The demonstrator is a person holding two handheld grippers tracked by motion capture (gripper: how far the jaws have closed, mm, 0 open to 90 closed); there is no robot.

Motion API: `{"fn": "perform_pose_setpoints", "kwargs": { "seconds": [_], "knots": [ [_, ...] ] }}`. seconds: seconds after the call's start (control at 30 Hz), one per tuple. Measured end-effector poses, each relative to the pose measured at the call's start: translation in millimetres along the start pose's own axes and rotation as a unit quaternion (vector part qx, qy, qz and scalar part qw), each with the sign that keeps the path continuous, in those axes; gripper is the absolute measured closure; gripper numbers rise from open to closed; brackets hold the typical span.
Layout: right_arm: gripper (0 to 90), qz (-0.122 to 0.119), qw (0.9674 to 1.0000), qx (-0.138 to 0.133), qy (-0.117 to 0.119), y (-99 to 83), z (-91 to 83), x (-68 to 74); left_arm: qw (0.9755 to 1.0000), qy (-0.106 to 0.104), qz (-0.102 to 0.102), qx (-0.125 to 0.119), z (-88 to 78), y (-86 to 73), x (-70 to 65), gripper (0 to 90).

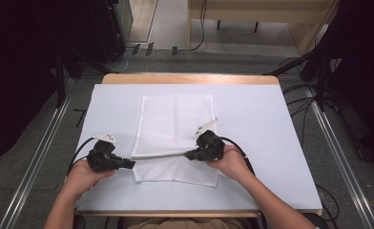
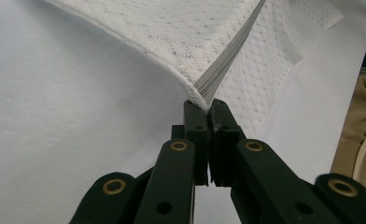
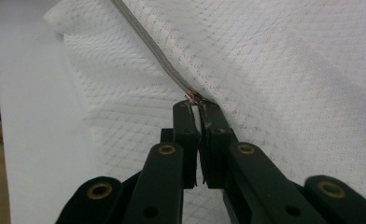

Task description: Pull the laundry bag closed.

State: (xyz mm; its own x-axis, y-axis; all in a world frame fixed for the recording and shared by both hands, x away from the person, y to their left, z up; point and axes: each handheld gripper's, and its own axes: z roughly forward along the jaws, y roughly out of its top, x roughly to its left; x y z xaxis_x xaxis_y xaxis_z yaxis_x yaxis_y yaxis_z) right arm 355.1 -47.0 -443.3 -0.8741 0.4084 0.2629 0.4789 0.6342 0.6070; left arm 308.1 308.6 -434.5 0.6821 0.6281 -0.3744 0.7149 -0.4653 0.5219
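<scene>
Both hands are down at the near half of the surface [image 1: 266, 143], a pale sheet-covered top, and between them lies a white mesh bag [image 1: 175, 124] with a grey zipper [image 1: 159, 154] running along its near fold. The bag sits in the middle of the surface, its far part flat, its near flap spilling toward the person below the zipper line.

Left gripper [image 1: 130, 163] is at the left end of that zipper. In the left gripper view, its fingers [image 2: 196, 126] are pressed tight together on the very corner of the mesh bag [image 2: 172, 32], right where the zipper [image 2: 228, 60] ends. The fabric lifts up from the tips and hangs above the surface.

Right gripper [image 1: 189, 155] is at the other end. In the right gripper view, its fingers [image 3: 185, 122] are pinched shut on the zipper's small pull [image 3: 192, 97], a glint of metal and a white sliver showing between the tips. The zipper [image 3: 148, 46] runs away up and to the left across the mesh [image 3: 288, 70].

From the high view the zipper is stretched as a near-straight line between the two grippers, both hands low, cables trailing back over the near edge.
</scene>
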Motion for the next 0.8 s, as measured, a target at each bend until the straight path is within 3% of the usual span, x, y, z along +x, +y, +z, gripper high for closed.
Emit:
{"fn": "perform_pose_setpoints", "kwargs": {
  "seconds": [0.8],
  "knots": [
    [88.0, 0.01, 0.9999, -0.001, -0.006, -16.9, -18.4, -8.5, 0.9999, -0.008, -0.001, 0.007, 0.6, -1.1, 0.9, 88.9]
  ]
}}
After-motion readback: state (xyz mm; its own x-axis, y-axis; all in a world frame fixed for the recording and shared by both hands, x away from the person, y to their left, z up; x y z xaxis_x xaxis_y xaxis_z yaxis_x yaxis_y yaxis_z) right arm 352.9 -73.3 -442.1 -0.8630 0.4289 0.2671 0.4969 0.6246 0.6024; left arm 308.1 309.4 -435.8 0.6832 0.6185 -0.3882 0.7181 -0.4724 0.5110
